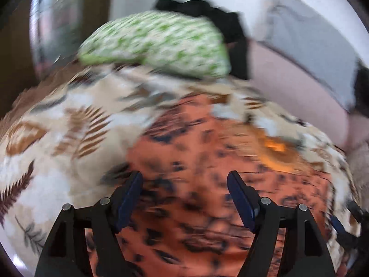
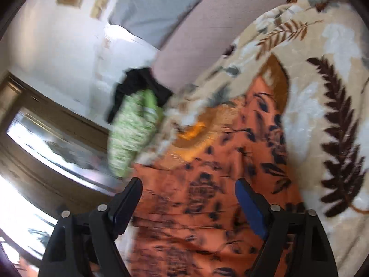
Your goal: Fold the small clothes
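While both claws hang with jaws apart and nothing between them, the orange garment (image 1: 207,184) lies flat on the leaf-print blanket (image 1: 57,127), directly under the left gripper (image 1: 184,184) and right gripper (image 2: 188,191), its length running away toward the green bundle (image 1: 156,43).

green bundle (image 1: 156,46) ahead, blanket (image 1: 57,120) open left
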`<state>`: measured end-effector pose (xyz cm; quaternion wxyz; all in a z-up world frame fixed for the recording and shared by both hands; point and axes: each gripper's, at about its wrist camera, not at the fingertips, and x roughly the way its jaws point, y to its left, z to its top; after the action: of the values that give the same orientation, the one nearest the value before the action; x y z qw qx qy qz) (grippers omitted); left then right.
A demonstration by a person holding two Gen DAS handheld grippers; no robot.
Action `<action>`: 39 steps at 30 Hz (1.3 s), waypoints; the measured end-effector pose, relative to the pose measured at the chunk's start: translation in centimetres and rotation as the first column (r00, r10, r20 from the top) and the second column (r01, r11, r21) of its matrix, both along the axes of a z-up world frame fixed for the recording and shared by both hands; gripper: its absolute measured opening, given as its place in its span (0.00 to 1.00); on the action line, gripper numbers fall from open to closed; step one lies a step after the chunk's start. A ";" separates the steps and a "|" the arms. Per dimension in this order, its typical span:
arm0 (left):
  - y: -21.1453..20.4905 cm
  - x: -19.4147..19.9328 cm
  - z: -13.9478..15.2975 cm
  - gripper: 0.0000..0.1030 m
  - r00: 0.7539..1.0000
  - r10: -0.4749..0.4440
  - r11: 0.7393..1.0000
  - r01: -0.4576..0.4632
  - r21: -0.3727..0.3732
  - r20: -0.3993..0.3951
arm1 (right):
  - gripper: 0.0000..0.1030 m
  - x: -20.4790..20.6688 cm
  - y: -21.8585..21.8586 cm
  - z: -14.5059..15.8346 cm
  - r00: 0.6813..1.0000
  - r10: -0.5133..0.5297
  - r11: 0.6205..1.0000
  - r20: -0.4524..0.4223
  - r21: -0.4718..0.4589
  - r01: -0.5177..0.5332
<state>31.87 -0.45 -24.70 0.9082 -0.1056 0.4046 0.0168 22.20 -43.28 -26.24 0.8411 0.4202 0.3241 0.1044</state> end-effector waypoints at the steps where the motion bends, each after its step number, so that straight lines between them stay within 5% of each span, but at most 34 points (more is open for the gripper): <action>1: 0.7 0.5 -0.7 0.74 1.000 0.018 1.000 -0.018 -0.005 -0.016 | 0.81 0.1 0.0 -0.3 1.000 -0.012 1.000 -0.013 -0.012 0.012; 8: 3.7 1.5 -1.7 0.74 0.996 0.088 0.996 -0.088 0.023 -0.021 | 0.60 2.6 0.0 -4.0 0.992 -0.004 0.999 -0.124 0.052 0.011; 11: 4.6 1.4 -1.6 0.74 0.994 0.113 0.993 -0.112 0.045 -0.010 | 0.55 3.4 1.4 -4.8 0.984 -0.016 0.999 -0.177 -0.042 0.009; 12: 4.9 1.4 -1.6 0.74 0.992 0.124 0.991 -0.124 0.044 -0.009 | 0.27 3.5 2.0 -4.5 0.984 -0.017 0.996 -0.176 -0.085 0.002; 13: 5.3 1.2 -1.6 0.74 0.990 0.138 0.990 -0.138 0.040 -0.011 | 0.14 3.6 2.5 -4.3 0.985 -0.003 0.995 -0.170 -0.097 -0.014; 15: 6.0 1.1 -1.6 0.74 0.985 0.172 0.985 -0.172 0.023 -0.011 | 0.13 3.5 3.4 -4.1 0.988 0.032 0.996 -0.150 -0.079 -0.044; 17: 6.1 1.1 -1.6 0.74 0.982 0.187 0.982 -0.187 0.018 -0.010 | 0.12 2.9 4.1 -2.7 0.994 0.009 0.983 -0.112 -0.180 -0.030; 22: 5.6 1.1 -1.5 0.74 0.979 0.205 0.978 -0.205 0.043 0.004 | 0.09 0.8 1.5 0.8 0.991 -0.133 0.957 -0.021 -0.261 0.123; 26: 4.9 1.3 -1.3 0.74 0.982 0.189 0.981 -0.190 0.036 0.016 | 0.09 0.7 -0.9 -0.3 0.980 -0.186 0.952 -0.075 -0.262 0.161; 30: 3.2 1.5 -0.7 0.74 0.988 0.146 0.987 -0.149 0.055 0.052 | 0.10 1.7 0.7 -0.9 0.997 -0.060 0.987 -0.052 -0.153 0.051; 34: 1.2 1.4 0.2 0.74 0.988 0.097 0.980 -0.117 0.162 0.122 | 0.10 2.7 3.4 -0.7 0.995 0.045 0.982 -0.091 -0.178 -0.061; 37: 0.3 3.1 -1.7 0.78 0.999 0.031 0.979 -0.033 0.201 0.011 | 0.10 2.8 2.1 -2.0 0.990 0.030 0.990 -0.135 -0.130 -0.048; 39: -0.1 5.0 -5.5 0.78 0.983 0.021 0.972 0.023 0.235 -0.182 | 0.10 2.6 0.2 -3.3 0.990 -0.013 0.999 -0.138 -0.031 0.009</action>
<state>36.83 -0.55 -30.17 0.8733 0.0054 0.4814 0.0740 24.77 -43.04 -29.51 0.8234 0.4155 0.3810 0.0655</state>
